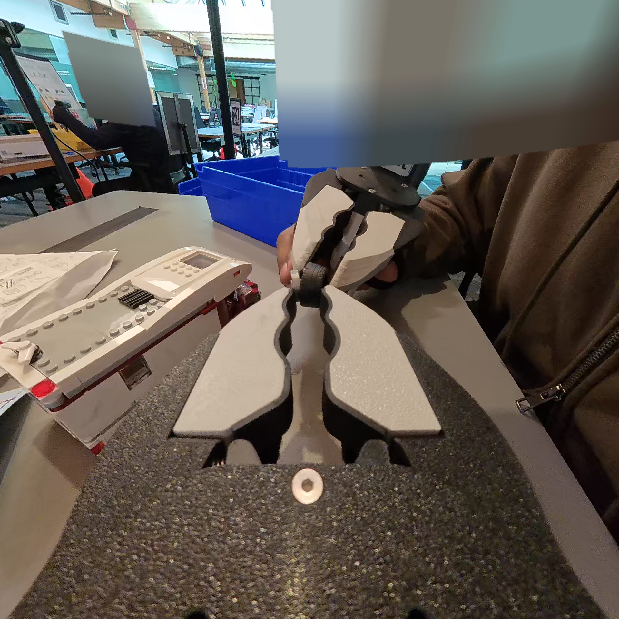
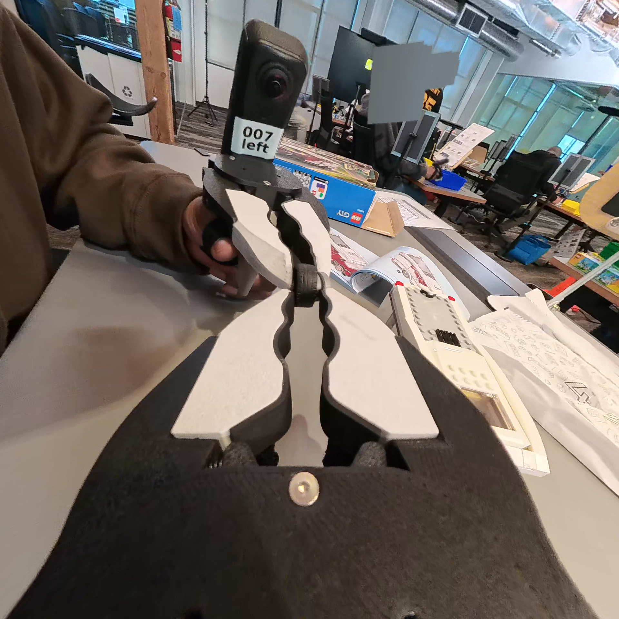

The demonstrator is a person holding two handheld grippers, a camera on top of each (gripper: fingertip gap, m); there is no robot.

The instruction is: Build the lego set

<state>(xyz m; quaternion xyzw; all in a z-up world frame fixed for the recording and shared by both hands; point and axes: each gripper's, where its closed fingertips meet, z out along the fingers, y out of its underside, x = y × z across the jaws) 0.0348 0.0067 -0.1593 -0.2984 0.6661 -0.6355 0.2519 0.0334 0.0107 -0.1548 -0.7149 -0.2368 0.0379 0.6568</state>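
Observation:
A small black toy wheel (image 1: pixel 313 279) with a white hub (image 1: pixel 295 278) is held above the grey table (image 1: pixel 174 221), between both grippers, which meet tip to tip. My left gripper (image 1: pixel 308 290) is shut on the lower part of the wheel. The right gripper's fingers (image 1: pixel 315 231) come in from the far side and pinch the upper part. In the right wrist view my right gripper (image 2: pixel 306 294) is shut on the same wheel (image 2: pixel 306 279), and the left gripper's fingers (image 2: pixel 264 248) close on it from the other side. A hand in a brown sleeve holds each gripper.
A white brick-built vehicle (image 1: pixel 110 321) lies on the table to the left, and shows at the right in the right wrist view (image 2: pixel 462 361). Printed paper sheets (image 1: pixel 43 274), an open instruction booklet (image 2: pixel 385 268), a blue box (image 2: pixel 335 191) and a blue bin (image 1: pixel 254 201) lie around it. Less than 4 cm separates the two grippers' tips.

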